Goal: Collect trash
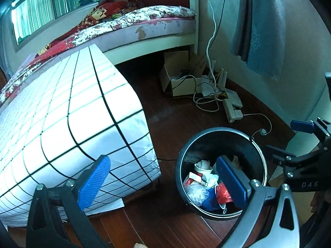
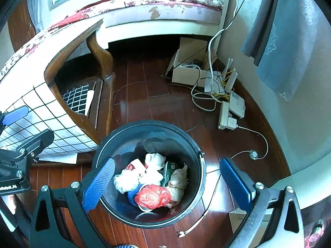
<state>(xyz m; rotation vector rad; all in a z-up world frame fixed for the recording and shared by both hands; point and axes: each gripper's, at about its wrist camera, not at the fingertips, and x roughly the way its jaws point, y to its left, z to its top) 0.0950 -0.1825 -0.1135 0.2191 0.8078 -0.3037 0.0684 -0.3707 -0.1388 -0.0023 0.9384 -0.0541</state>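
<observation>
A black round trash bin [image 2: 198,150] stands on the dark wood floor and also shows in the left wrist view [image 1: 258,150]. It holds trash: a red plastic bag [image 2: 153,197], white crumpled tissue [image 2: 154,160], a clear bag [image 1: 195,193], paper cups and cartons. My right gripper [image 2: 167,183] is open and empty, right above the bin. My left gripper [image 1: 165,183] is open and empty, its right finger [image 1: 231,180] over the bin and its left finger [image 1: 93,183] over the table cloth.
A low wooden table with a white grid cloth [image 1: 68,113] stands left of the bin. A bed [image 1: 144,26] is behind. A cardboard box [image 2: 188,70], tangled cables, a router and a power strip [image 2: 226,116] lie by the wall. A blue curtain [image 2: 283,41] hangs at right.
</observation>
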